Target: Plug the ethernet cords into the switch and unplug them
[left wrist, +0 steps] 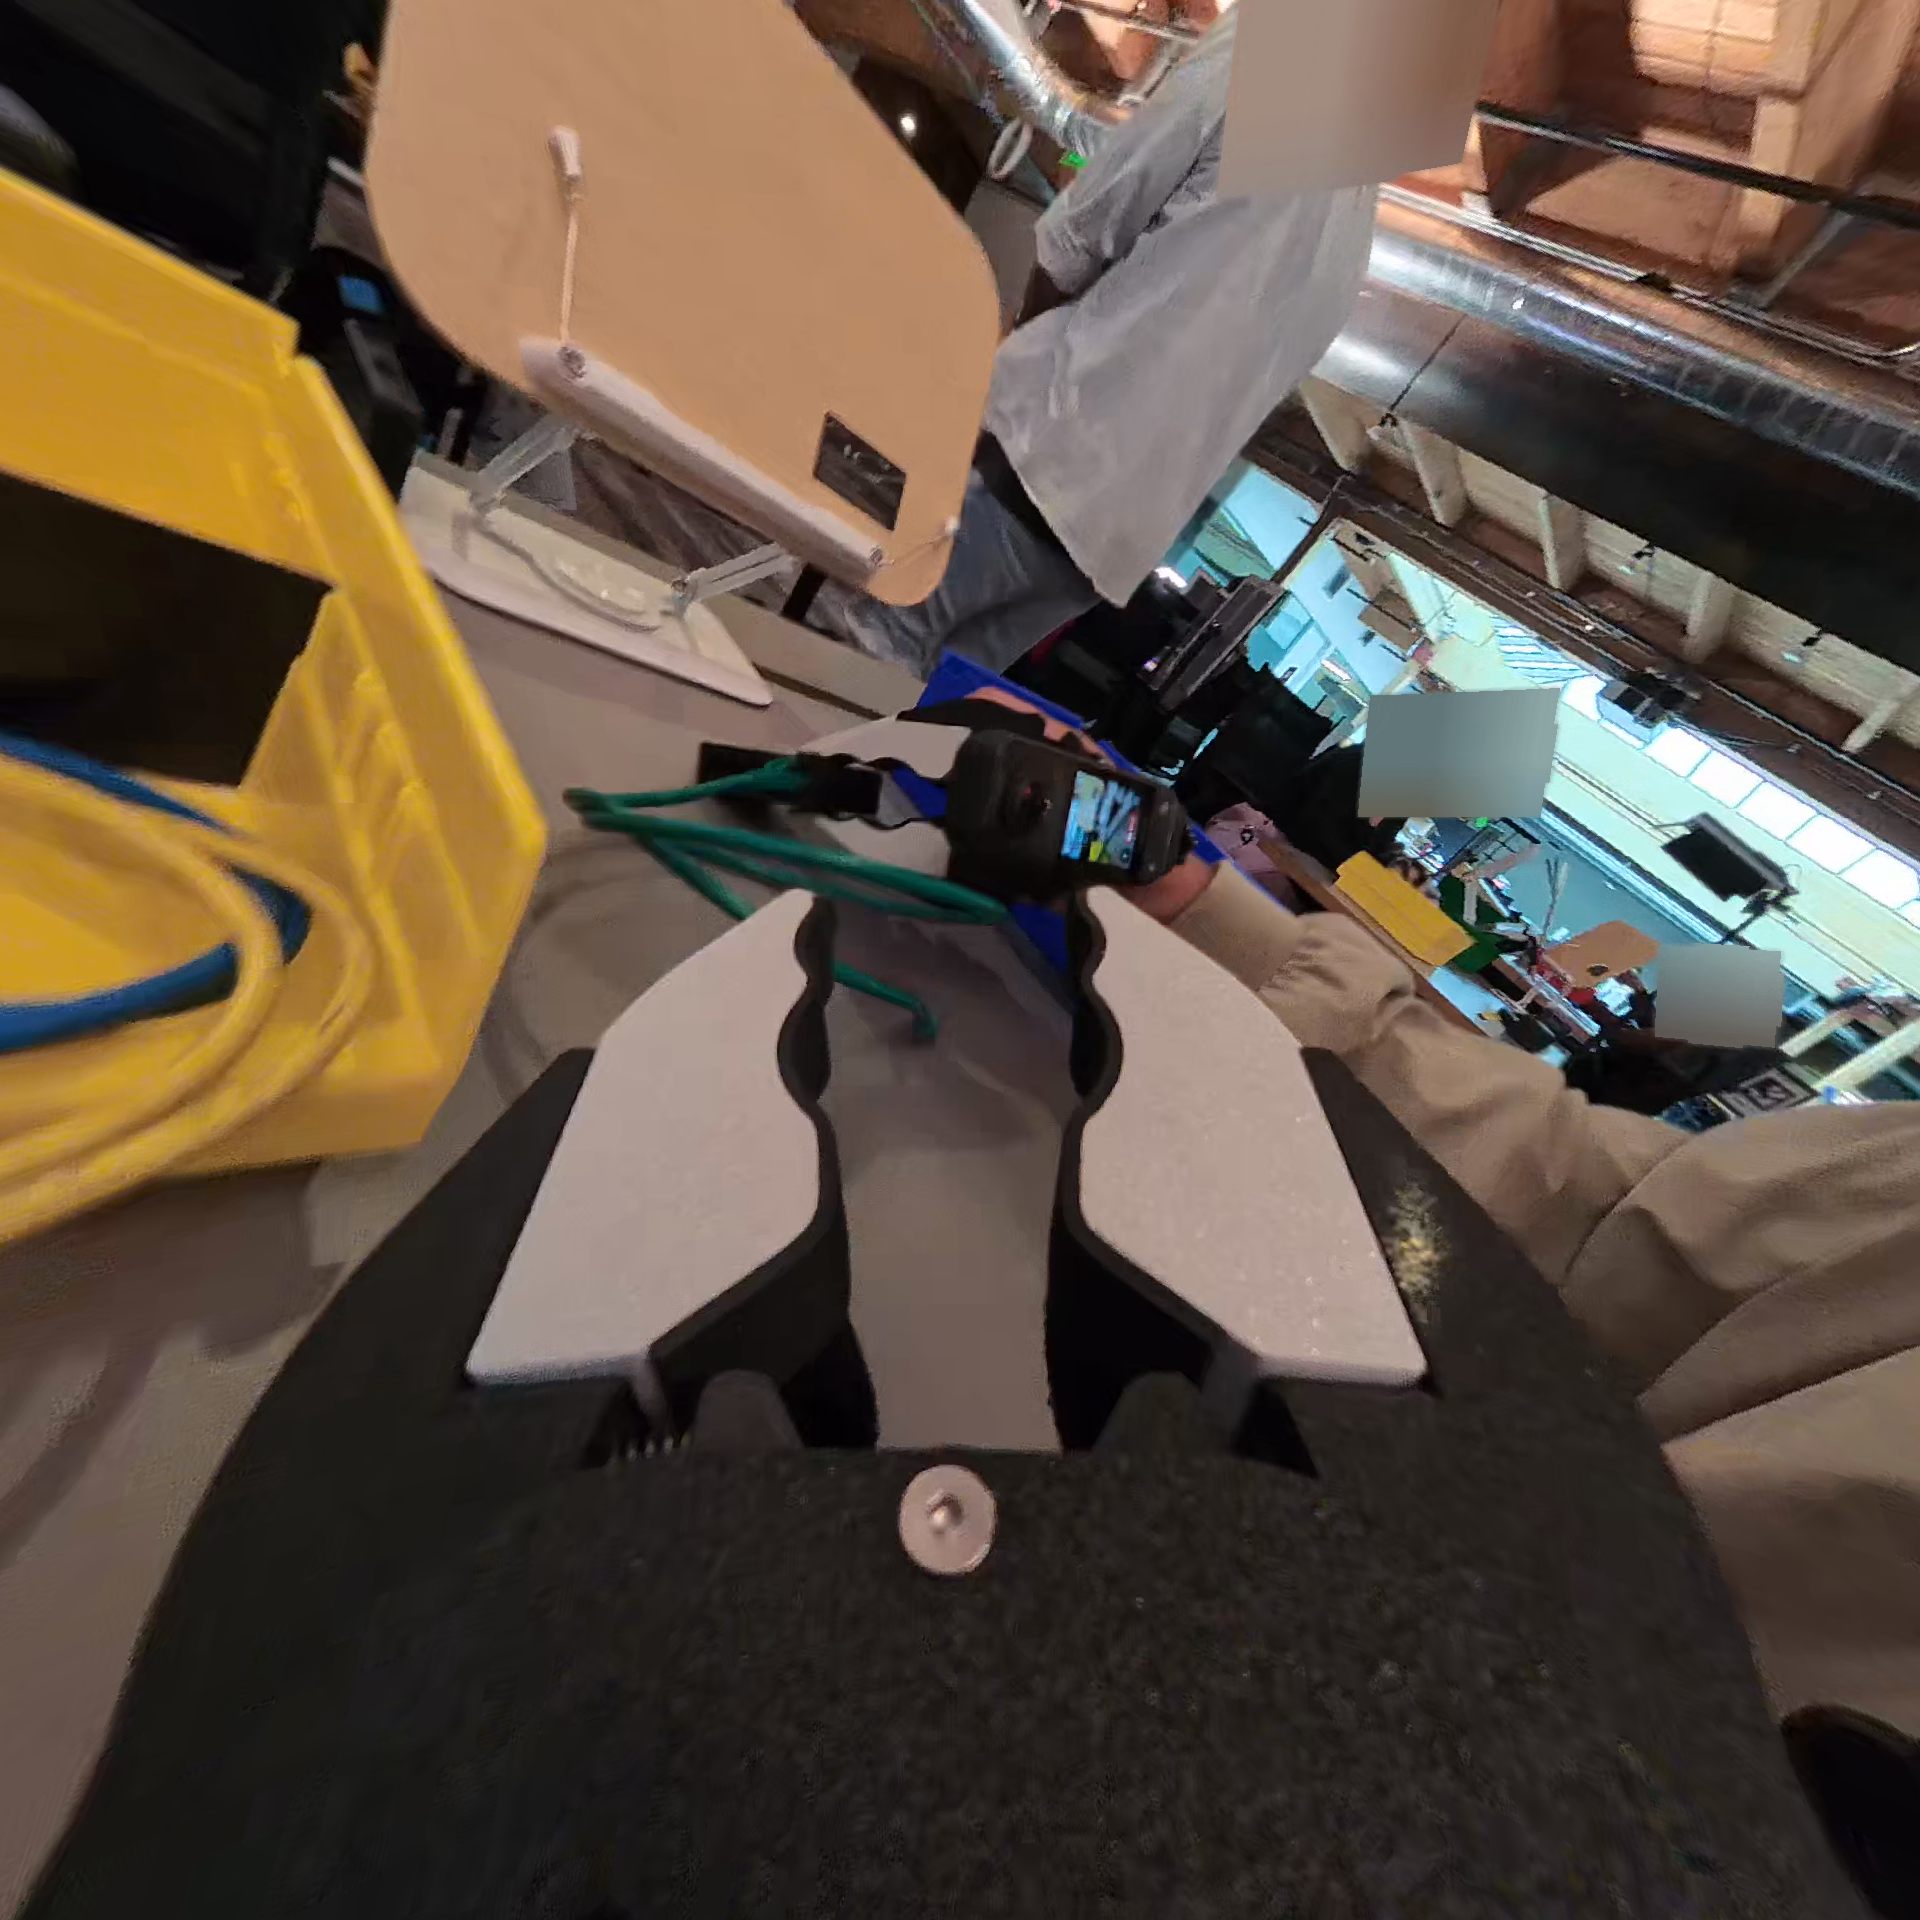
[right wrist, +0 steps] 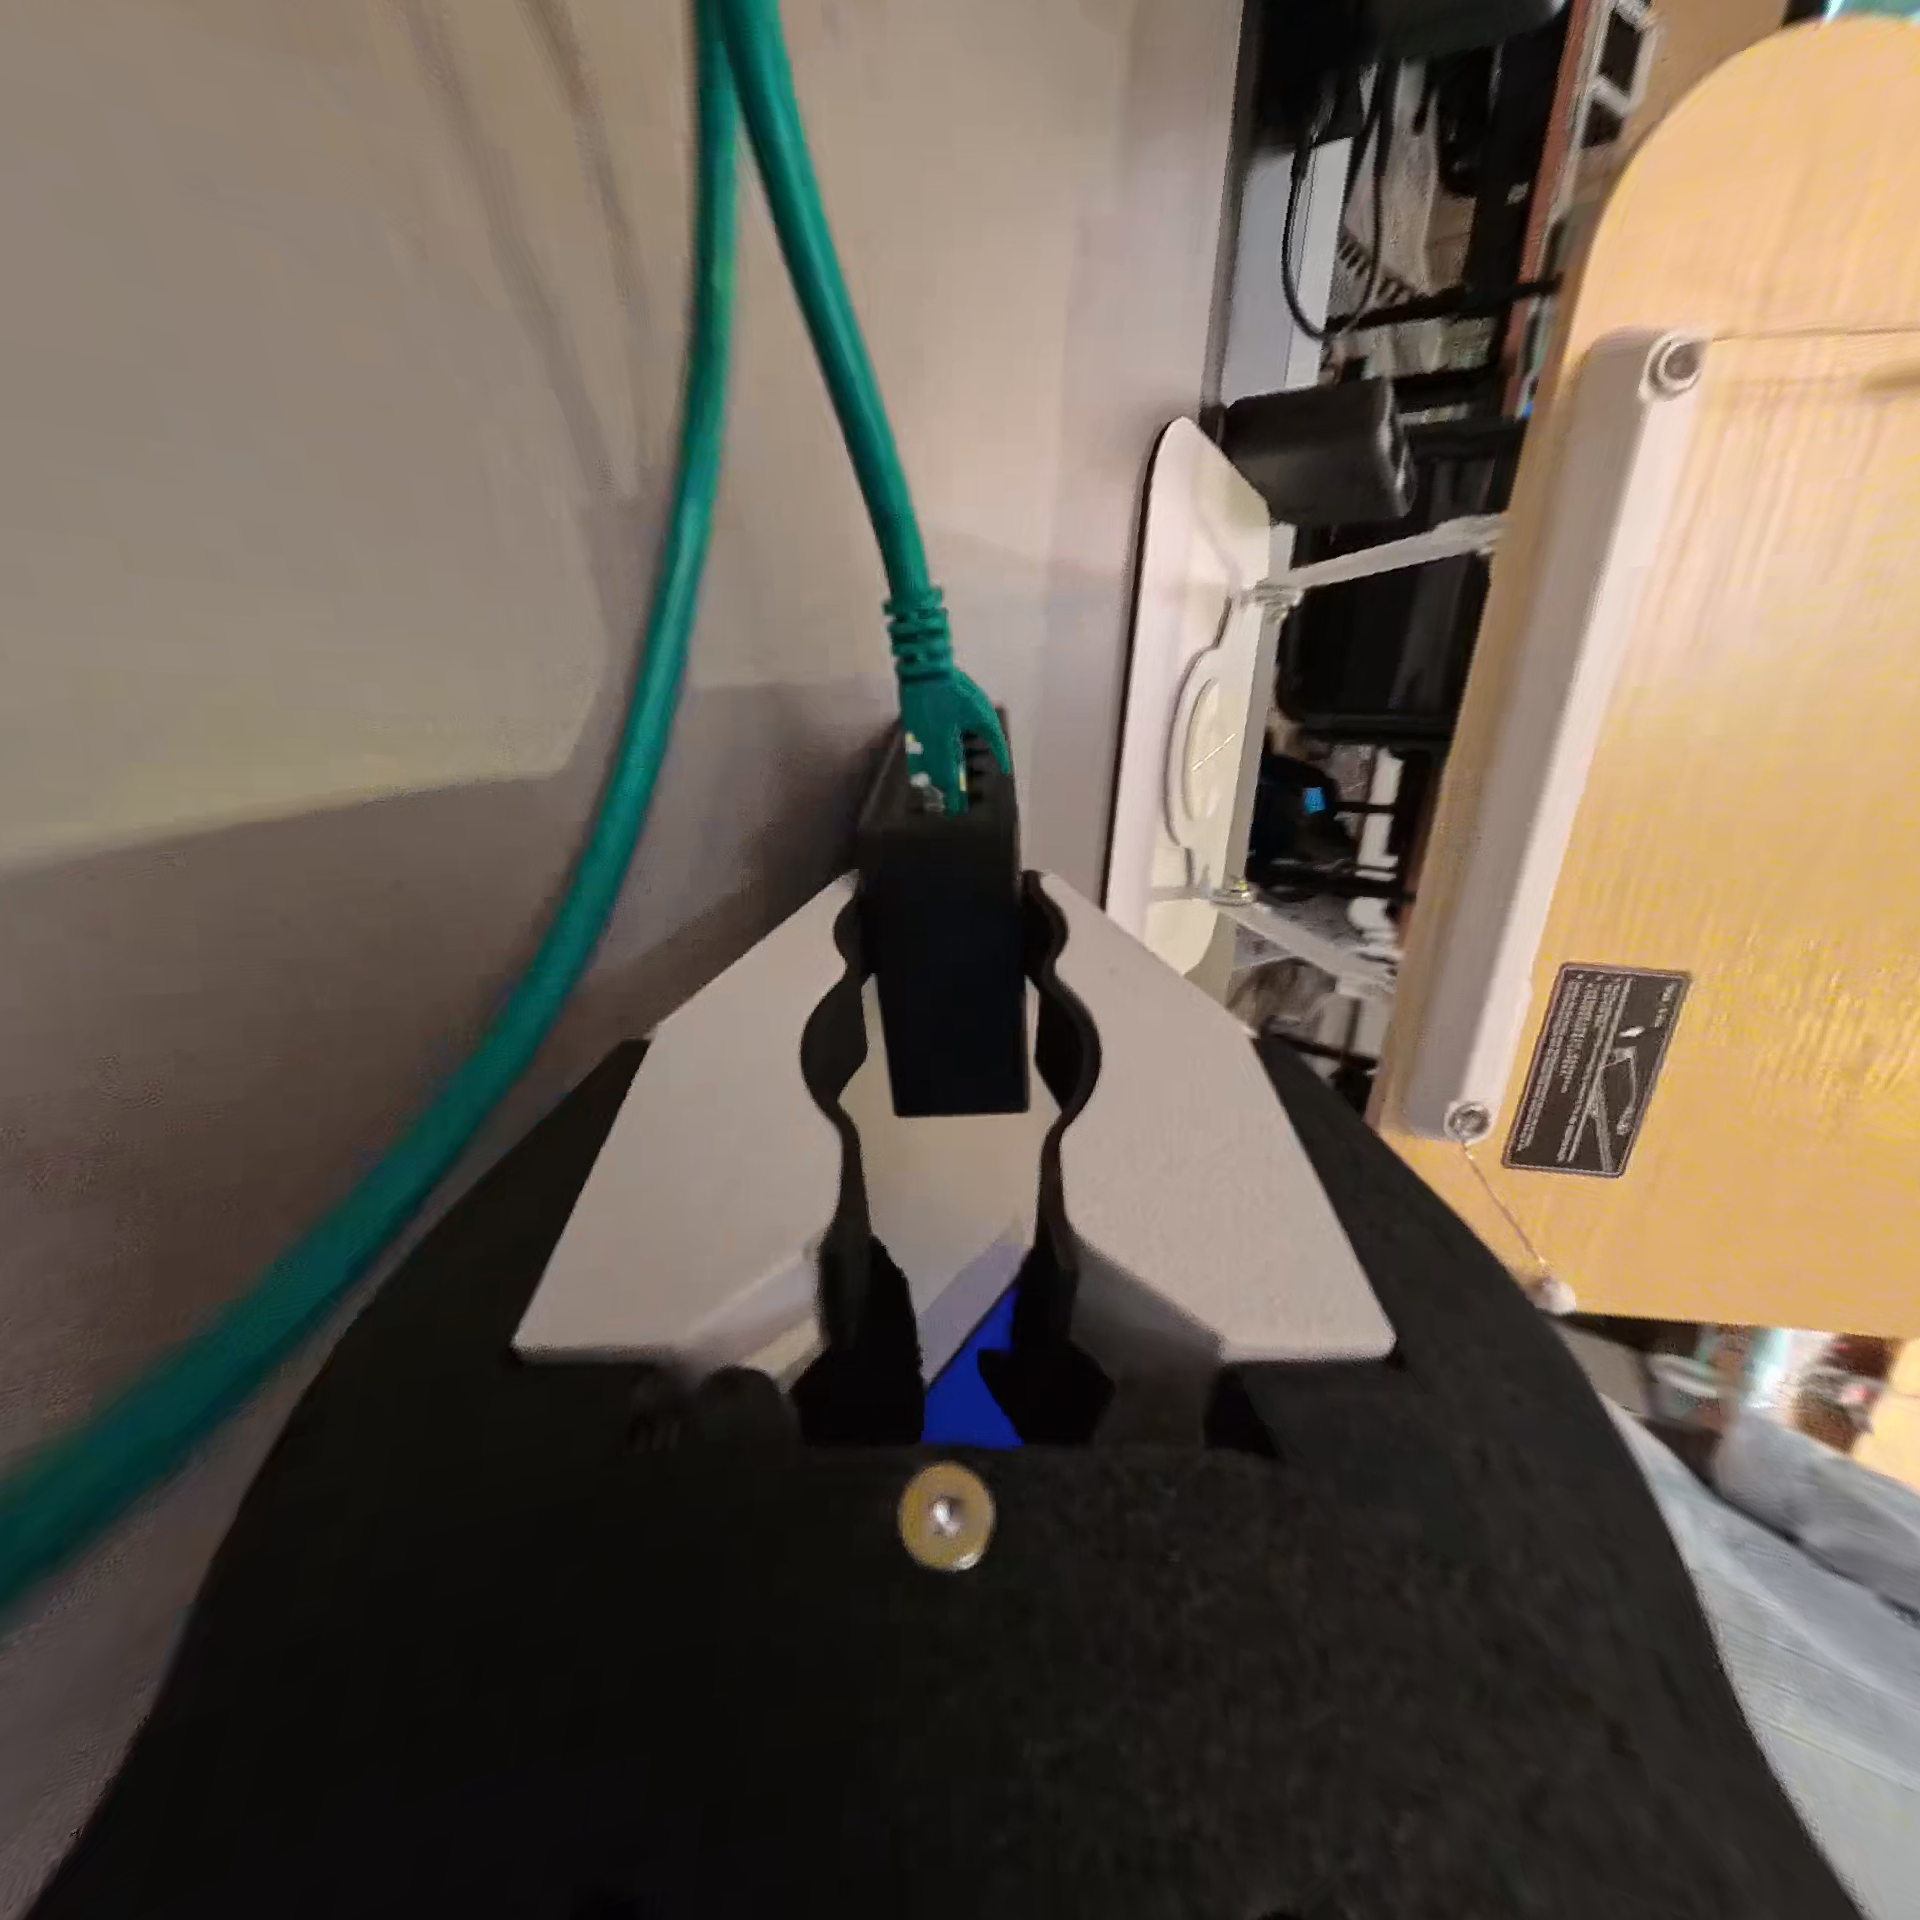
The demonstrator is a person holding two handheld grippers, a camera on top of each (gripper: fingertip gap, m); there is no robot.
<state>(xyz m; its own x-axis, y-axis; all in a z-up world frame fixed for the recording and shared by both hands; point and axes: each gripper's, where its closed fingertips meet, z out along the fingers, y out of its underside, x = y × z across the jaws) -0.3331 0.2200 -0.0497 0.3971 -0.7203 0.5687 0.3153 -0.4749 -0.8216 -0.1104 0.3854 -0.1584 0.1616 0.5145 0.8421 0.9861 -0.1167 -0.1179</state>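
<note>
In the right wrist view my right gripper (right wrist: 940,914) is shut on a small black switch (right wrist: 951,997), gripping it by its sides. A green ethernet cord (right wrist: 831,343) ends in a plug (right wrist: 935,717) that sits in a port on the switch's far face. Its slack loops down the left over the grey table (right wrist: 312,520). In the left wrist view my left gripper (left wrist: 945,935) is open and empty, held above the table, short of the green cord (left wrist: 790,857). Farther off are the switch (left wrist: 842,790) and the right gripper's camera (left wrist: 1060,821).
A yellow bin (left wrist: 343,727) at the left holds coiled yellow cord (left wrist: 156,1091) and blue cord (left wrist: 125,1003). A tan board on a white stand (left wrist: 675,260) is behind, and it also shows in the right wrist view (right wrist: 1714,727). A blue bin (left wrist: 966,686) and a person in a grey shirt (left wrist: 1143,364) are beyond. Left tips to right tips: about 30 cm.
</note>
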